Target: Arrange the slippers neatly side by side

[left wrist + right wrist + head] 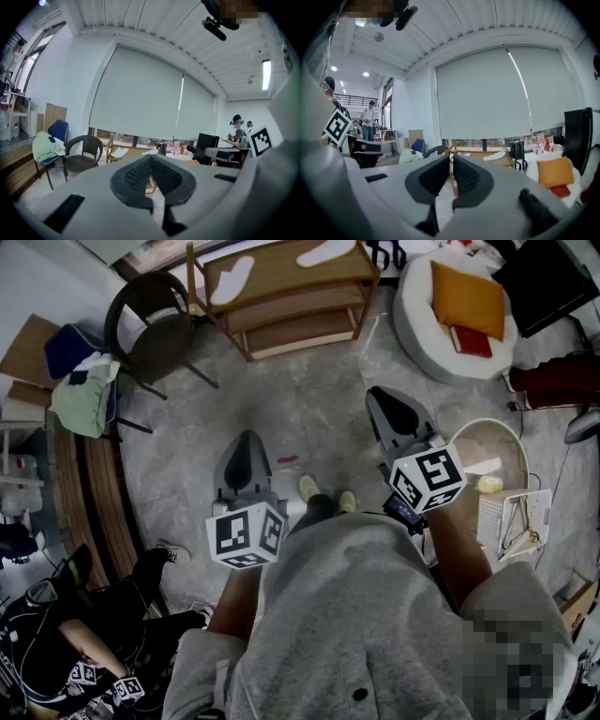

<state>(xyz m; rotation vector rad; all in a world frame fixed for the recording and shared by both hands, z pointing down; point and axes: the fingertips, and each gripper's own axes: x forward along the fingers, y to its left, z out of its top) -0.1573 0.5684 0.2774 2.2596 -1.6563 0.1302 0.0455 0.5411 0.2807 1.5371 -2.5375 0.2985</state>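
Observation:
Two white slippers (232, 279) (325, 251) lie apart on the top of a low wooden shelf (281, 306) at the far side of the floor. My left gripper (246, 441) and right gripper (382, 397) hang over the grey floor, well short of the shelf, and point toward it. Both are shut with nothing between the jaws. In the left gripper view the slippers (119, 152) (151, 151) show small beyond my gripper (150, 160). The right gripper view has one slipper (494, 156) on the shelf past my gripper (451, 158).
A dark wicker chair (155, 329) and a blue chair with clothes (82, 381) stand left of the shelf. A white round pouf (412, 320) with an orange cushion (466, 298) is at the right, and a basket (513, 439) is below it. A person (84, 648) sits at lower left.

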